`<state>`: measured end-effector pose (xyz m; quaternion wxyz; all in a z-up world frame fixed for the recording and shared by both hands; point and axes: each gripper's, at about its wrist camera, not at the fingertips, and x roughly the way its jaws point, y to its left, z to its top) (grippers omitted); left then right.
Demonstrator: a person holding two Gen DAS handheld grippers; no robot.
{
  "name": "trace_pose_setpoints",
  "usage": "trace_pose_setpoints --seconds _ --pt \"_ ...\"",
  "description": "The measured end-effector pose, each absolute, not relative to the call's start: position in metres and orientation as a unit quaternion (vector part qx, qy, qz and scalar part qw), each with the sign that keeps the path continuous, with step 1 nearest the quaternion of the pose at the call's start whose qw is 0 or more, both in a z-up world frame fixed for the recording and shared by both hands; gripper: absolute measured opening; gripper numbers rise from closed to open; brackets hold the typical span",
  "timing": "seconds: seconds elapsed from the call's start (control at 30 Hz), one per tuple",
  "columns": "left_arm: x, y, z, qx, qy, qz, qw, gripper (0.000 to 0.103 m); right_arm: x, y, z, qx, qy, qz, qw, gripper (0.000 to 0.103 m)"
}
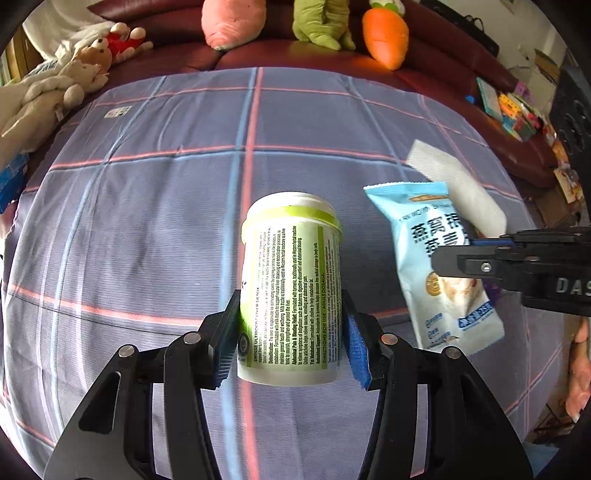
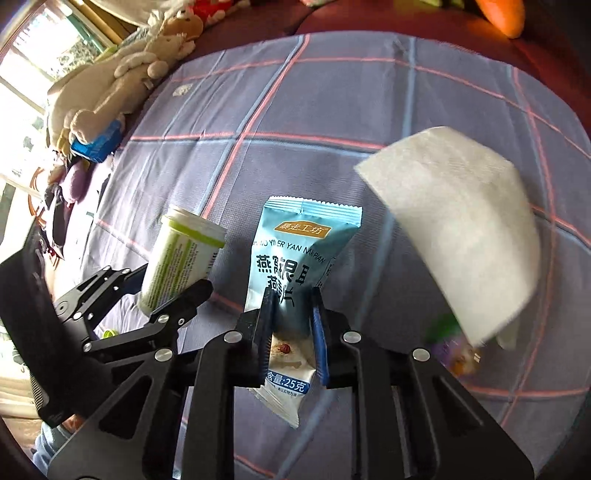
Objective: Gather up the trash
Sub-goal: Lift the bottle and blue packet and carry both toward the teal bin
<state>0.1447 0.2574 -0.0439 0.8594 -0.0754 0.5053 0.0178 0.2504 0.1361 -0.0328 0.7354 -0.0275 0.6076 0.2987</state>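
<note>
My left gripper (image 1: 291, 332) is shut on a white and green supplement bottle (image 1: 290, 284) and holds it above the plaid cloth. The bottle also shows in the right wrist view (image 2: 181, 258). My right gripper (image 2: 293, 321) is shut on a light blue snack packet (image 2: 295, 266), held above the cloth; the packet shows in the left wrist view (image 1: 436, 266) to the right of the bottle. A white tissue (image 2: 458, 229) is in the air at the right, blurred; it shows behind the packet in the left wrist view (image 1: 454, 184). A small green and purple wrapper (image 2: 450, 343) lies below the tissue.
The purple plaid cloth (image 1: 147, 221) covers the table. A dark red sofa (image 1: 443, 92) runs behind it with plush toys: a carrot (image 1: 384, 37), a green one (image 1: 321, 22), a pink one (image 1: 232, 22), a cream rabbit (image 1: 48, 92). Books (image 1: 509, 110) lie at the right.
</note>
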Motion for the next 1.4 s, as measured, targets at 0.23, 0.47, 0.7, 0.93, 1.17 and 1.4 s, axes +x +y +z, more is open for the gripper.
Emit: trace_pose_setpoints --seconds 0.23,0.47,0.7,0.93,1.17,1.4 --pt "0.138 0.222 -0.029 -0.072 0.491 -0.008 0.868 0.051 0.235 0.087 -0.019 -0.006 0.597 0.28 0.752 0.018" --pt "0.134 0.173 -0.016 -0.052 0.479 -0.043 0.875 0.051 0.222 0.026 -0.017 0.021 0.594 0.248 0.765 0.018" --pt "0.128 0.138 -0.012 -0.037 0.479 -0.064 0.875 0.051 0.208 -0.025 -0.015 0.055 0.588 0.228 0.774 0.018" --pt "0.123 0.108 -0.005 -0.018 0.477 -0.076 0.875 0.051 0.198 -0.056 -0.016 0.083 0.584 0.224 0.776 0.018" --pt "0.12 0.088 -0.004 -0.007 0.48 -0.082 0.874 0.051 0.19 -0.077 -0.018 0.1 0.58 0.224 0.777 0.018" --pt "0.117 0.079 -0.012 -0.012 0.486 -0.089 0.869 0.051 0.185 -0.098 -0.026 0.114 0.582 0.214 0.776 0.018"
